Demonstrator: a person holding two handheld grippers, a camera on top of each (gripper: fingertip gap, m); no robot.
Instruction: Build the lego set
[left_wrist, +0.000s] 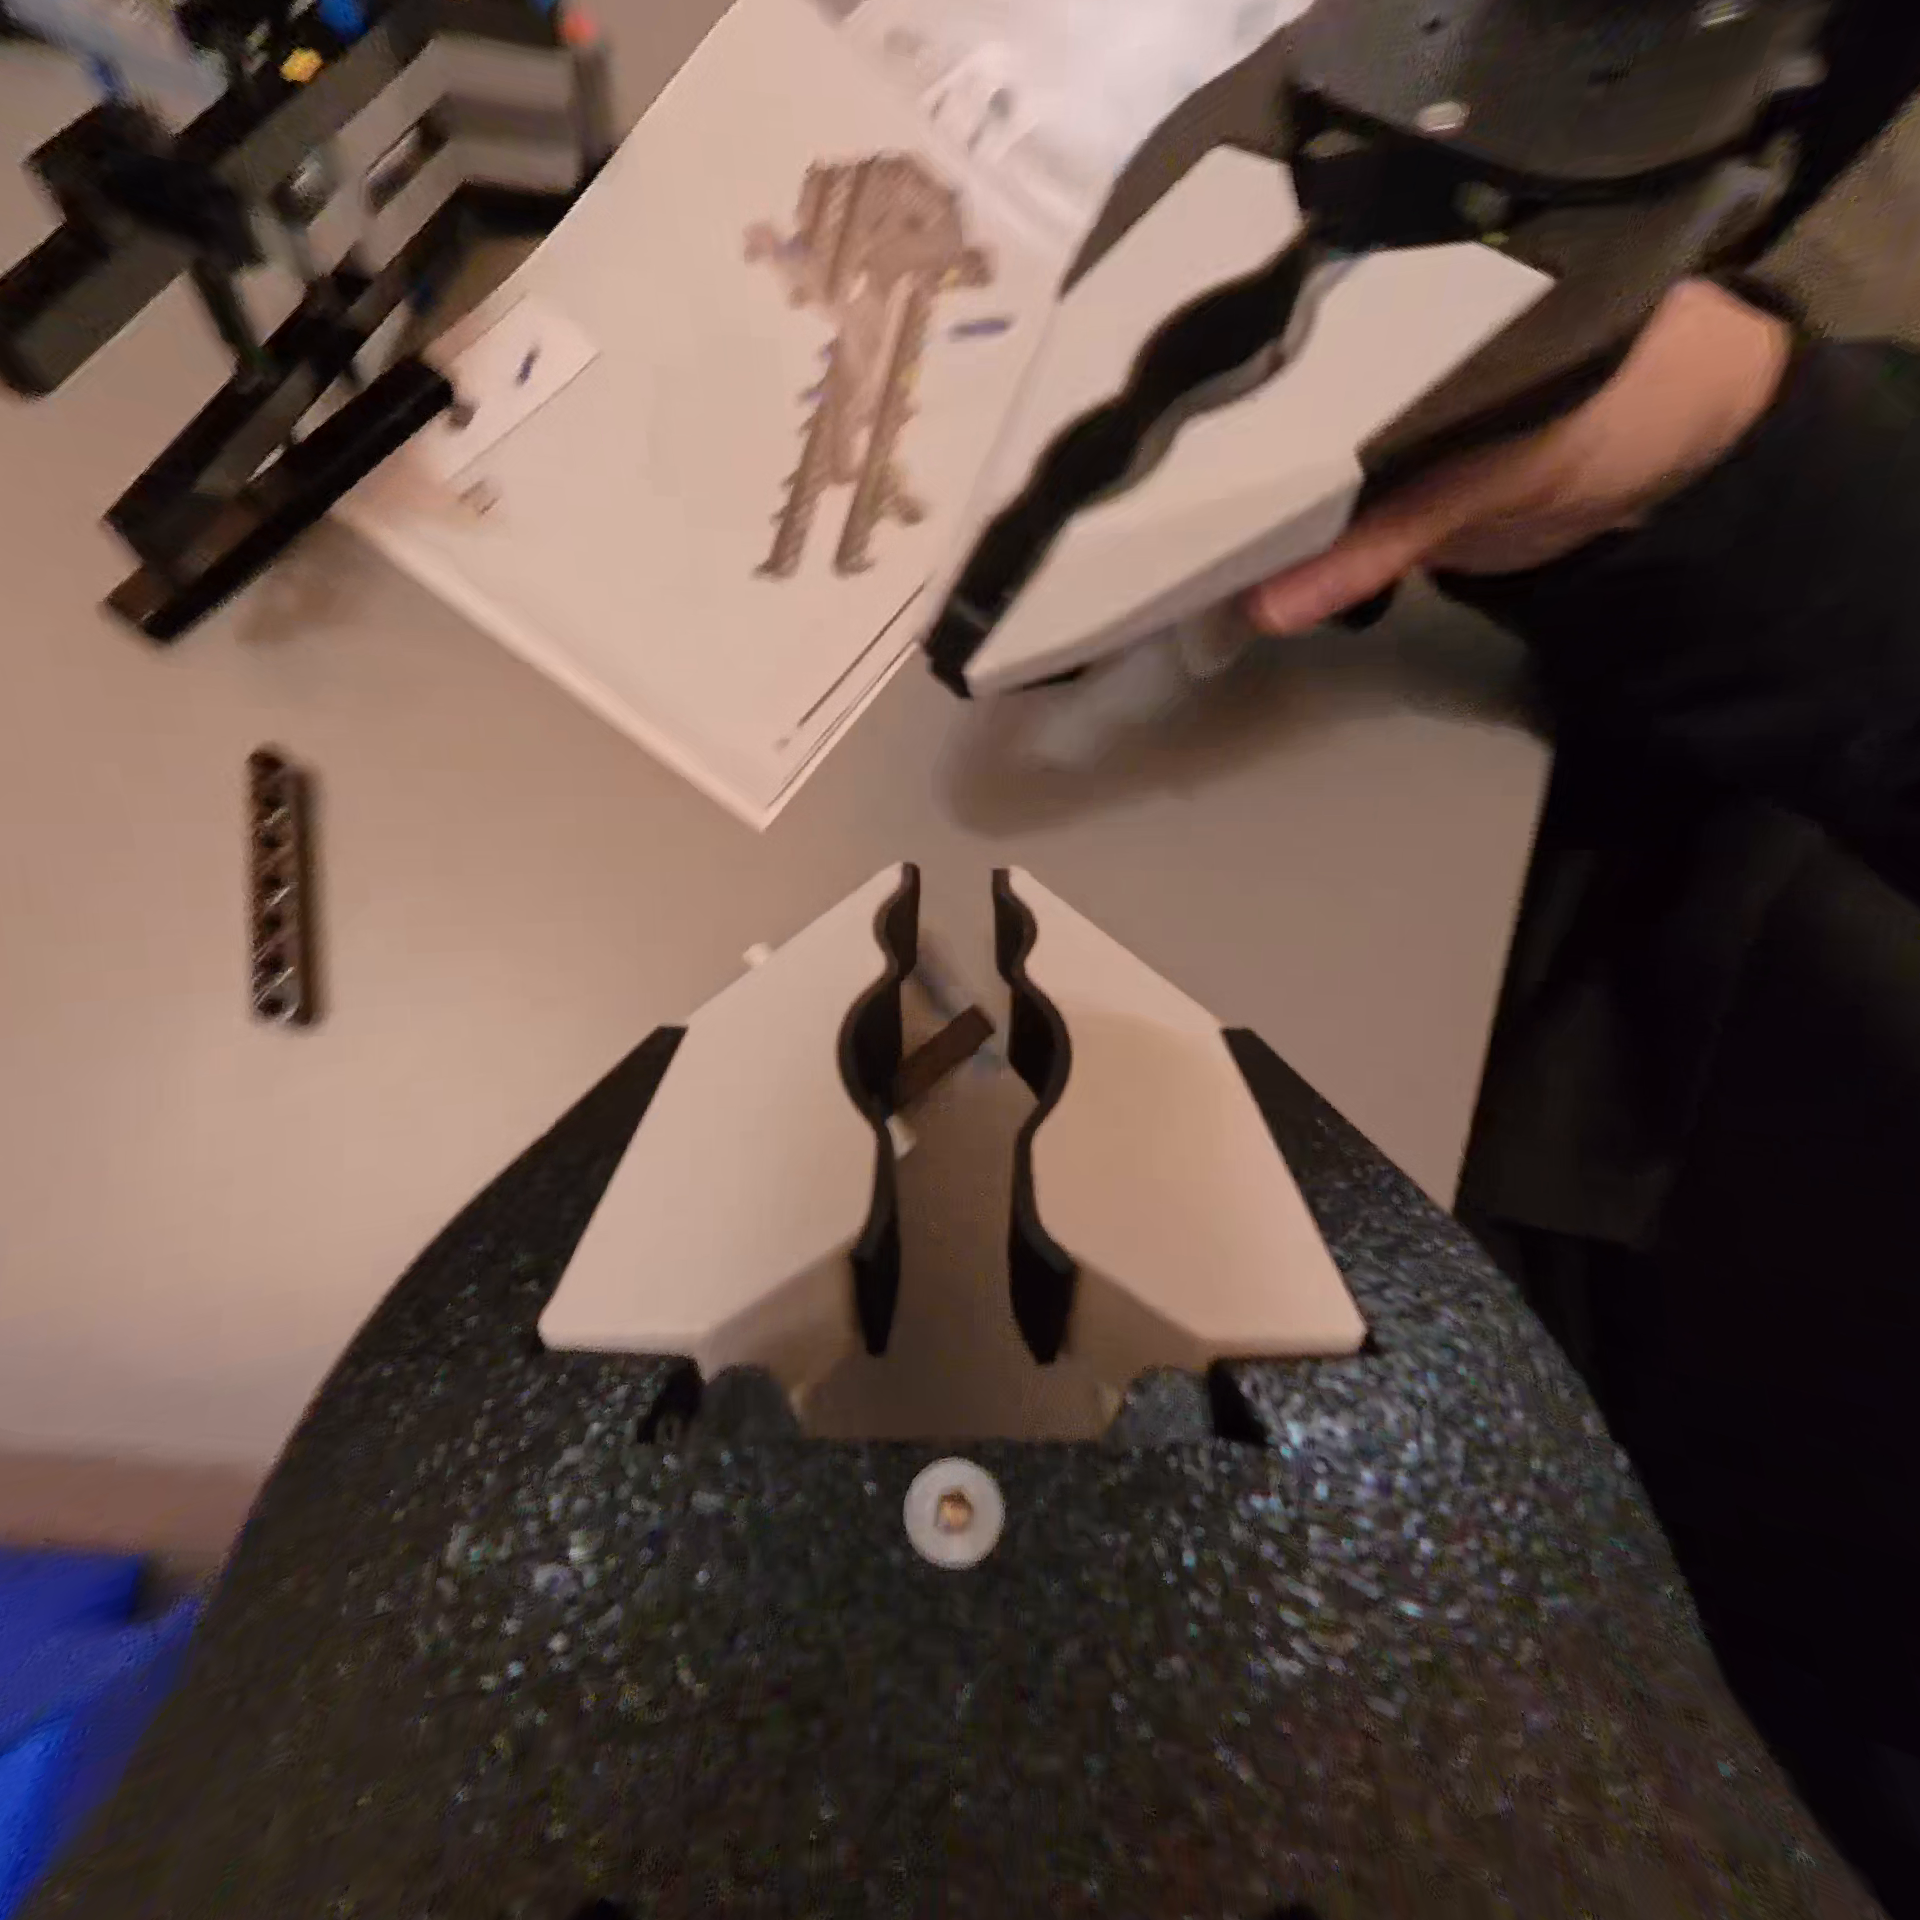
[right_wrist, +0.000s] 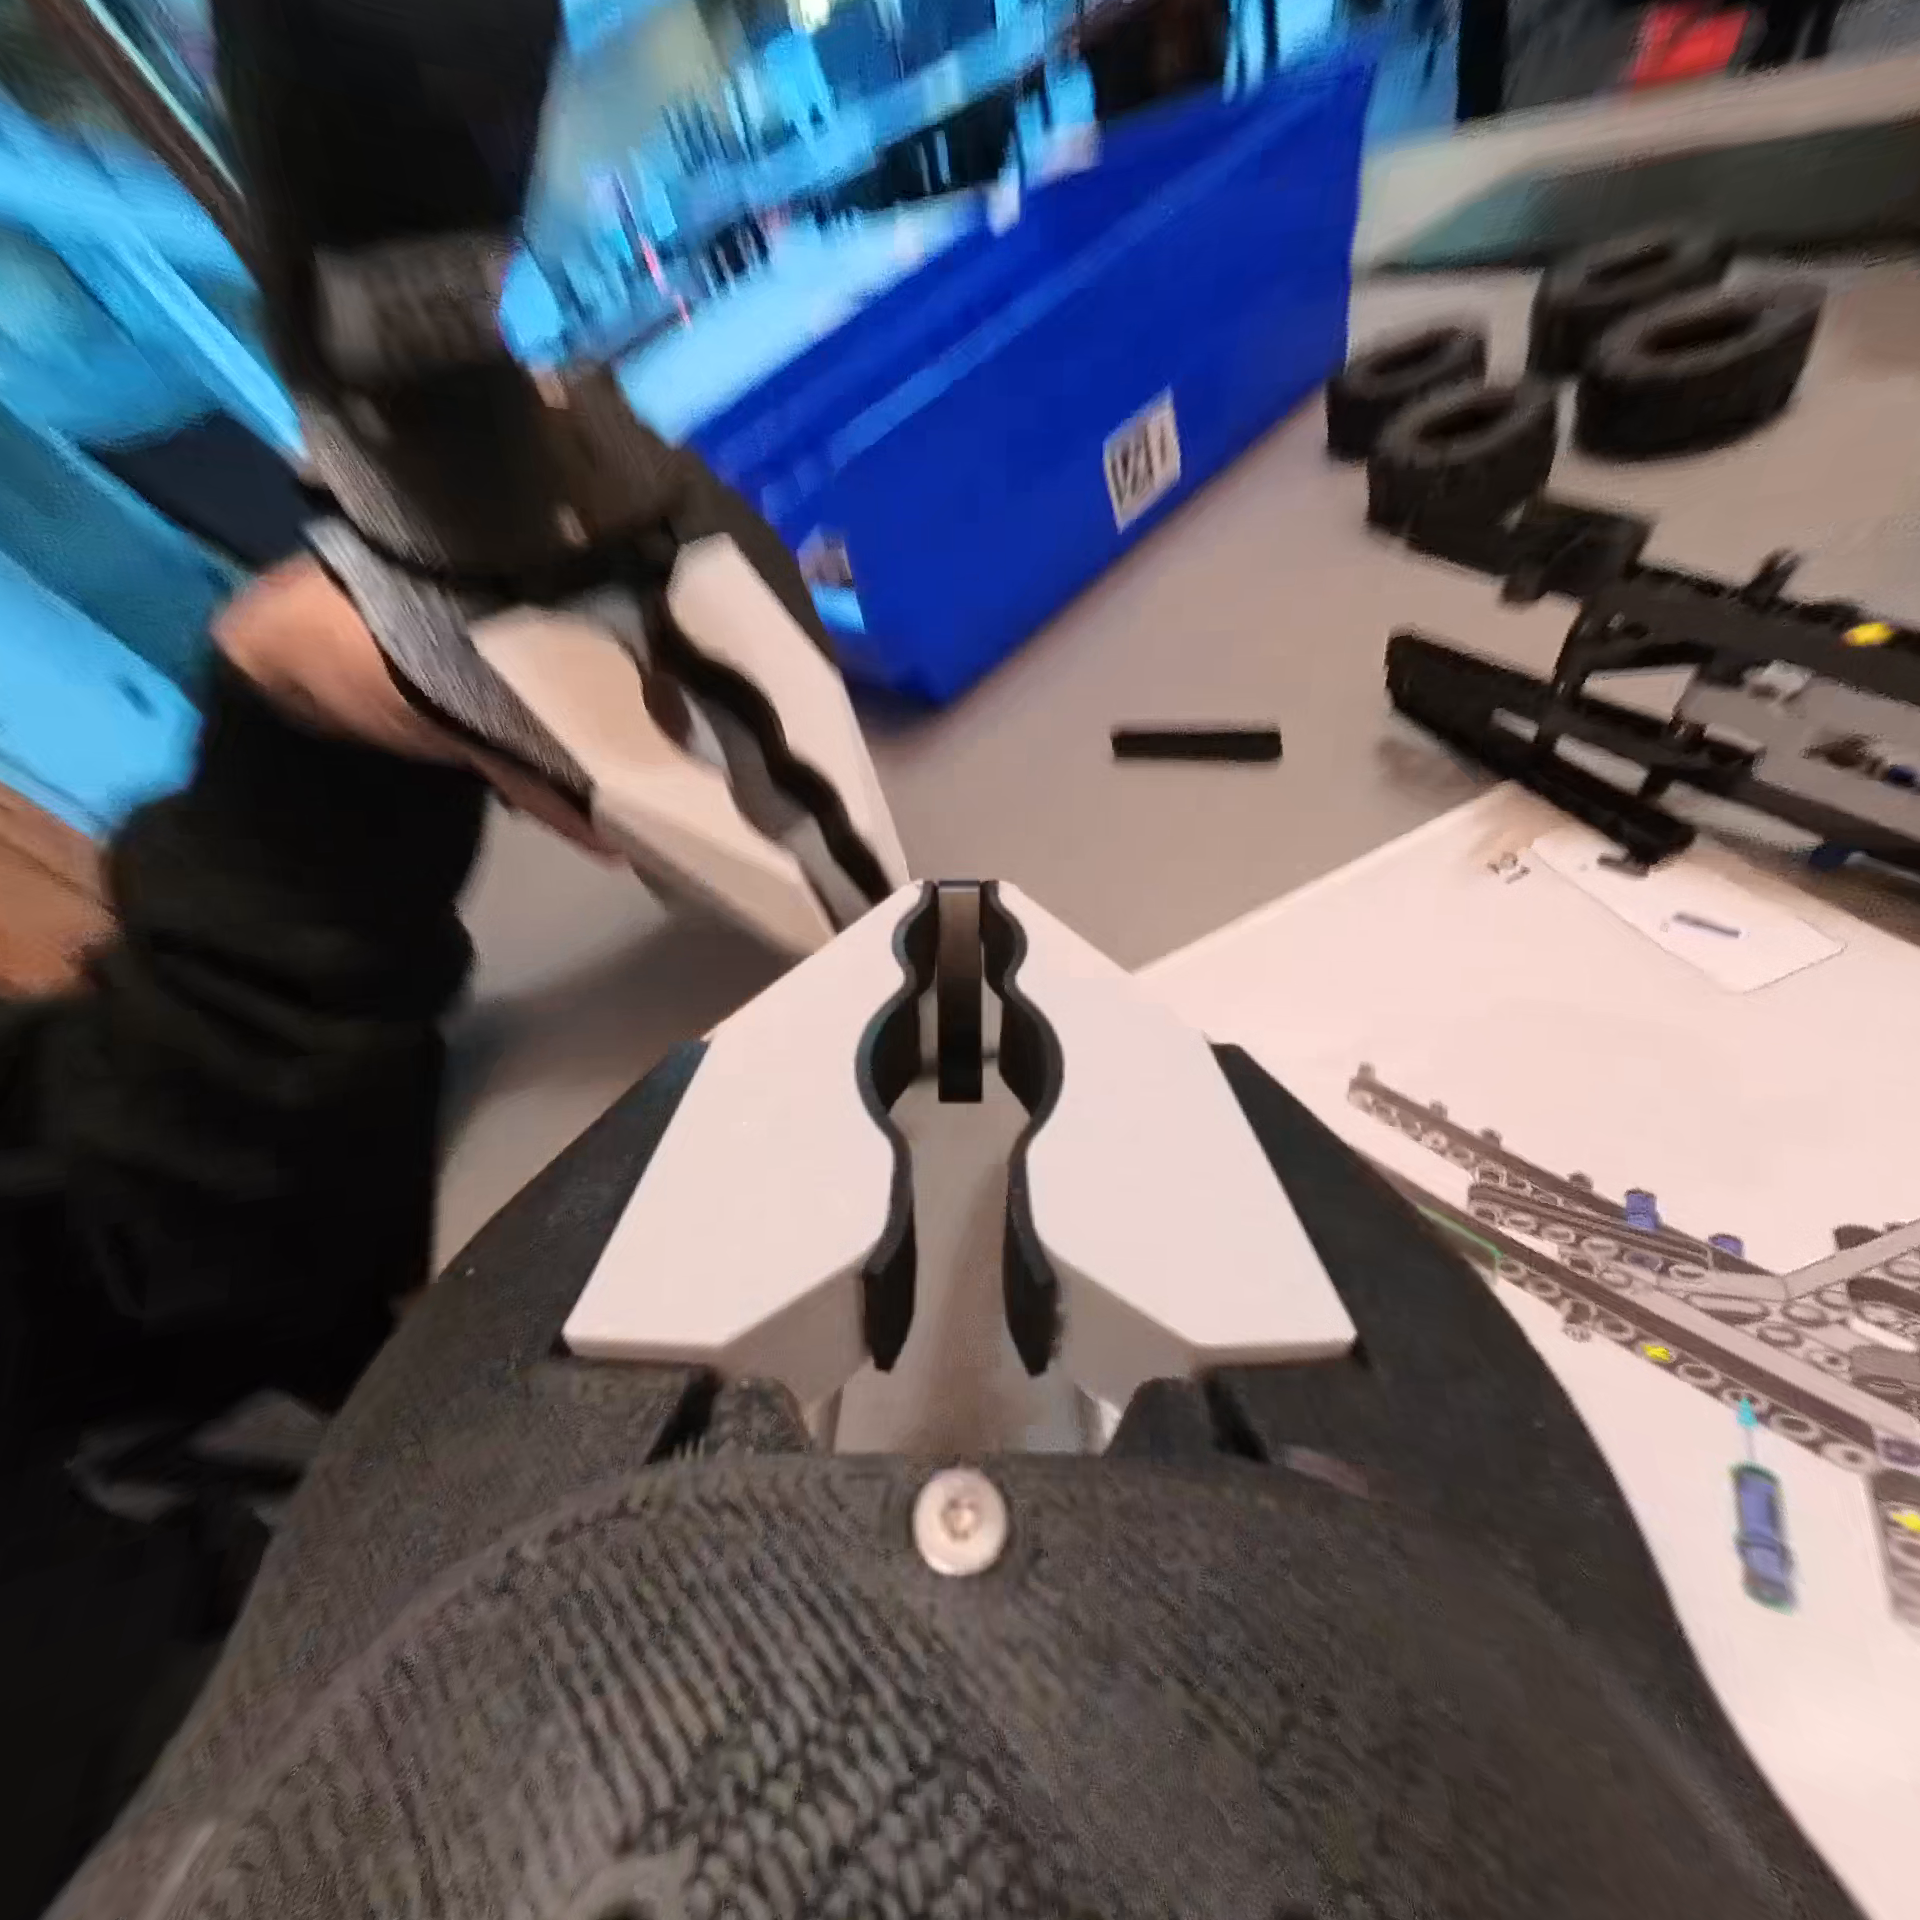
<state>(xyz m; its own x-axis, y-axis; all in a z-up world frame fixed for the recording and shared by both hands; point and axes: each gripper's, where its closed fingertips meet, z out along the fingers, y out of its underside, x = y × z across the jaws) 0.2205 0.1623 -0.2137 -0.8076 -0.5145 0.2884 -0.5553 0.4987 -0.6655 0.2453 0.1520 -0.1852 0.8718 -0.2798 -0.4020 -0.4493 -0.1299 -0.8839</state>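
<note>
A pale grey table (right_wrist: 1226, 634) carries an open white instruction booklet (right_wrist: 1455, 1049) at right. The right hand-held gripper (right_wrist: 959, 899) clenches a flat black lego piece (right_wrist: 959, 987); the left hand-held gripper (left_wrist: 954, 883) stands slightly parted. A large blue plastic bin (right_wrist: 997, 416) stands behind, centre.

Soft, even indoor light, faint shadows on the pale counter (left_wrist: 520, 1039), heavy motion blur across the blue bin (right_wrist: 1018, 416) and tyres (right_wrist: 1621, 364), booklet (left_wrist: 748, 416) smeared, wide-angle bending at edges, near fingers (right_wrist: 790, 1143) sharpest
</note>
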